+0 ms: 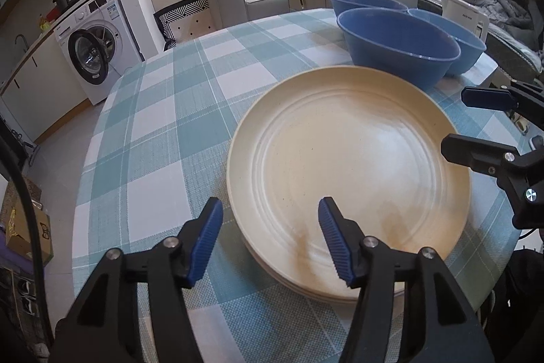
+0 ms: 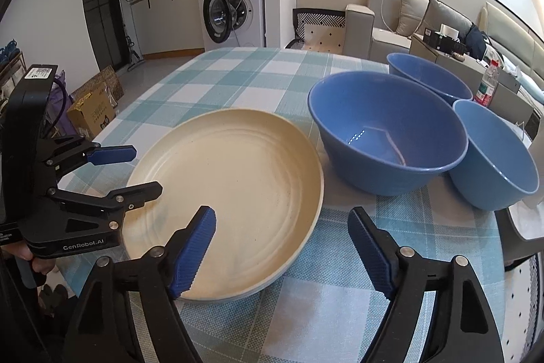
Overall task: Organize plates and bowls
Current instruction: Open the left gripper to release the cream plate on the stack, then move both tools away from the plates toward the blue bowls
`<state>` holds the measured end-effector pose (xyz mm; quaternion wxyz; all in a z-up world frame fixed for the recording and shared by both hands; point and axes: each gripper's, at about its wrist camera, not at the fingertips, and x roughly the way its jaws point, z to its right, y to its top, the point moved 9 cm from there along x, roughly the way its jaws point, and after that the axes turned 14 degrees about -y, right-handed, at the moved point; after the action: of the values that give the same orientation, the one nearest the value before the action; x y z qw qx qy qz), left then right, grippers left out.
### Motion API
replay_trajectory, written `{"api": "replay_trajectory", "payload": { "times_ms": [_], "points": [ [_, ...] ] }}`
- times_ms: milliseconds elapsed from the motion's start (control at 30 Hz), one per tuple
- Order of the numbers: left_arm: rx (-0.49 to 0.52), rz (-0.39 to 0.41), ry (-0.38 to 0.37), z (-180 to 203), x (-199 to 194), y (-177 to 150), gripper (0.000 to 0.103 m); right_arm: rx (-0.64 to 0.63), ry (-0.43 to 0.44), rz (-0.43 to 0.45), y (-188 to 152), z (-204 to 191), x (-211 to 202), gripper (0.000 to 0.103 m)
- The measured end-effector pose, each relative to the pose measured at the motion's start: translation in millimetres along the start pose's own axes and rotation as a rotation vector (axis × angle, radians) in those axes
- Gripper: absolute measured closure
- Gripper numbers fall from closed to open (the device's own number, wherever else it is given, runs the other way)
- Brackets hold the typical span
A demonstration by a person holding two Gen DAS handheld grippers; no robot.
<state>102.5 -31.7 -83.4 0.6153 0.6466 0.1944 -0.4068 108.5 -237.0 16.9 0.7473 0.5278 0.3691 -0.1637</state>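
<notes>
A stack of cream plates [image 1: 350, 165] lies on the checked tablecloth [image 1: 163, 138]; it also shows in the right wrist view [image 2: 234, 189]. Three blue bowls stand behind it: a near one [image 2: 384, 131], a far one [image 2: 428, 77] and a right one [image 2: 493, 152]. My left gripper [image 1: 270, 225] is open and empty, straddling the near rim of the plates; it shows at the left in the right wrist view [image 2: 142, 169]. My right gripper [image 2: 282, 233] is open and empty, over the plates' right rim; it shows at the right in the left wrist view [image 1: 455, 121].
The round table's edge [image 1: 91, 159] drops off to the left. A washing machine [image 2: 234, 9], a sofa [image 2: 391, 19] and cardboard boxes [image 2: 91, 111] stand on the floor beyond. A plastic bottle [image 2: 488, 84] stands behind the bowls.
</notes>
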Motion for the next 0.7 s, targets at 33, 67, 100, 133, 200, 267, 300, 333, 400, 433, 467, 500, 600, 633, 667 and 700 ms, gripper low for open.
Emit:
{"api": "replay_trajectory", "payload": {
  "times_ms": [33, 67, 100, 133, 200, 267, 300, 333, 400, 433, 467, 500, 600, 633, 667, 700],
  "points": [
    [-0.002, 0.009, -0.005, 1, -2, 1, 0.042, 0.002, -0.001, 0.005, 1, 2, -3, 0.018],
    [-0.002, 0.015, -0.005, 1, -4, 2, 0.039, 0.002, -0.003, 0.014, 3, 3, -5, 0.017],
    [-0.002, 0.019, -0.003, 1, -5, 3, 0.035, 0.001, -0.004, 0.021, 4, 5, -7, 0.015],
    [-0.002, 0.028, -0.001, 1, -8, 5, 0.021, 0.002, -0.005, 0.031, 6, 7, -10, 0.013],
    [-0.005, 0.057, -0.004, 2, -14, 9, 0.012, 0.010, -0.005, 0.044, 10, 11, -15, 0.007],
    [-0.017, 0.073, -0.023, 3, -19, 12, 0.010, 0.017, -0.008, 0.062, 13, 16, -21, 0.005],
    [-0.024, 0.077, -0.031, 3, -21, 13, 0.008, 0.019, -0.011, 0.068, 15, 18, -23, 0.005],
    [-0.029, 0.079, -0.037, 3, -22, 14, 0.005, 0.021, -0.013, 0.073, 16, 20, -25, 0.004],
    [-0.033, 0.088, -0.039, 4, -25, 16, 0.005, 0.024, -0.015, 0.084, 19, 24, -30, 0.003],
    [-0.036, 0.093, -0.036, 4, -27, 17, 0.005, 0.025, -0.016, 0.090, 21, 25, -32, 0.003],
    [-0.042, 0.103, -0.033, 4, -29, 19, 0.005, 0.024, -0.015, 0.095, 23, 27, -34, 0.002],
    [-0.049, 0.112, -0.036, 4, -31, 20, 0.005, 0.025, -0.014, 0.103, 25, 29, -36, 0.002],
    [-0.071, 0.148, -0.050, 4, -39, 26, 0.005, 0.028, -0.010, 0.116, 29, 33, -42, 0.002],
    [-0.076, 0.163, -0.048, 3, -42, 28, 0.005, 0.028, -0.008, 0.121, 31, 35, -44, 0.002],
    [-0.082, 0.176, -0.043, 1, -44, 31, 0.005, 0.026, -0.007, 0.128, 33, 36, -46, 0.002],
    [-0.086, 0.182, -0.040, 0, -45, 32, 0.005, 0.024, -0.007, 0.131, 34, 37, -47, 0.002]
  ]
}}
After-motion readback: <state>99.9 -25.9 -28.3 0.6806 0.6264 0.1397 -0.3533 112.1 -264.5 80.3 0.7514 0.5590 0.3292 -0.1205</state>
